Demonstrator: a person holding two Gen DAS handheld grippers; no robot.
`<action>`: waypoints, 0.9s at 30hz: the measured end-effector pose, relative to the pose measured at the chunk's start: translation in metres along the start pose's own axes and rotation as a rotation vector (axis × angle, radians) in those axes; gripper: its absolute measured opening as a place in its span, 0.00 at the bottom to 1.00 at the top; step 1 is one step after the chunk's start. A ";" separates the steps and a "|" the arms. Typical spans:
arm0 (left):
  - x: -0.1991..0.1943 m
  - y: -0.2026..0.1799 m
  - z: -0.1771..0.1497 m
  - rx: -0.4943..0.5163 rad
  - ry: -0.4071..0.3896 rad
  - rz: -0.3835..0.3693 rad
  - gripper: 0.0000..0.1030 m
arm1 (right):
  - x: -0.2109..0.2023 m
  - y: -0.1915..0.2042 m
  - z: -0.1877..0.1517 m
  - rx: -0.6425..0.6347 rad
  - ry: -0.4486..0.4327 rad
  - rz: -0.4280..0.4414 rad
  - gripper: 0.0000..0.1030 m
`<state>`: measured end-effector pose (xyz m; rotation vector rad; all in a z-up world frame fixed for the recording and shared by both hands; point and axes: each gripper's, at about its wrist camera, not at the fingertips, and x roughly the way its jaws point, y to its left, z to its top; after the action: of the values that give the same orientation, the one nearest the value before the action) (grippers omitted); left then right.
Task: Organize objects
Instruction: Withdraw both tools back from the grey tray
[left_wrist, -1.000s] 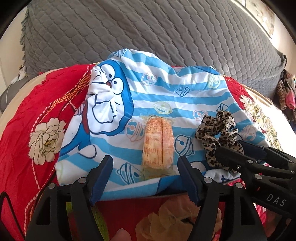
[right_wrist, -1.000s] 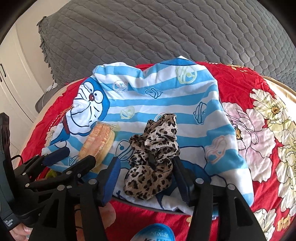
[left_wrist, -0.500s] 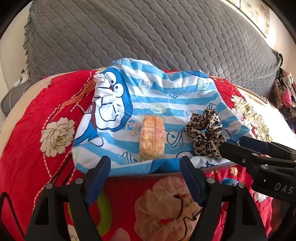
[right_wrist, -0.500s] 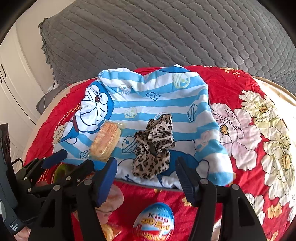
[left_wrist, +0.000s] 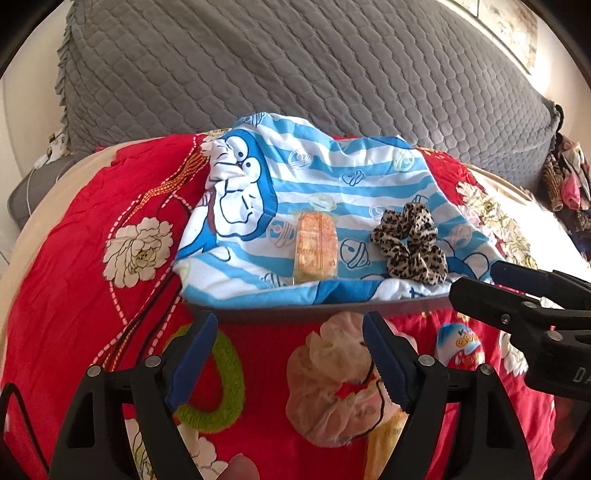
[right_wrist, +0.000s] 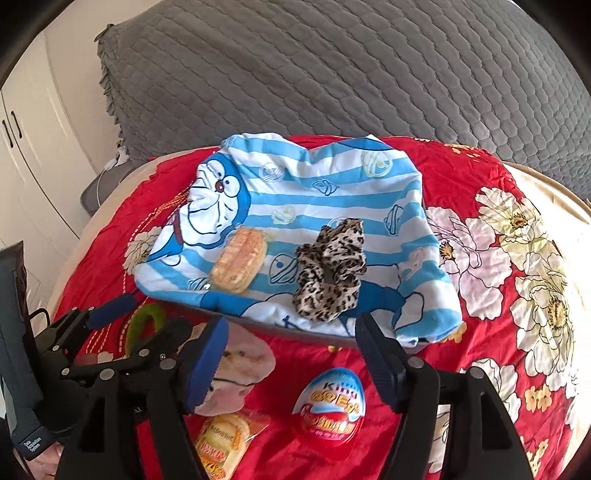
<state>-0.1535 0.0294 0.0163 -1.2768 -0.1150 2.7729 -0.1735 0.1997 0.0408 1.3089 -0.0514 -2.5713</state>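
Black hand-held grippers with blue pads
Left gripper (left_wrist: 290, 360) and right gripper (right_wrist: 291, 363): black frames, silver screws, blue-padded jaws, white lettering.

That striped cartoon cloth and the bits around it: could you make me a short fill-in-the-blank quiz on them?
1. The scrunchie on the striped cloth has a ____ print.
2. The wrapped snack lies to the scrunchie's ____ in both views.
3. The chocolate egg lies on the ____ bedspread, off the cloth.

Missing words: leopard; left; red
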 end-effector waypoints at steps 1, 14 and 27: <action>-0.002 0.001 -0.002 -0.004 0.000 -0.003 0.80 | -0.001 0.001 -0.001 -0.002 0.003 0.000 0.72; -0.024 0.000 -0.016 -0.008 0.000 -0.022 0.80 | -0.022 0.009 -0.019 -0.019 0.017 -0.026 0.72; -0.048 0.002 -0.025 0.001 -0.017 -0.022 0.80 | -0.039 0.013 -0.037 -0.029 0.033 -0.044 0.72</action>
<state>-0.1033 0.0230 0.0364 -1.2441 -0.1276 2.7649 -0.1189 0.1994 0.0518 1.3566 0.0215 -2.5758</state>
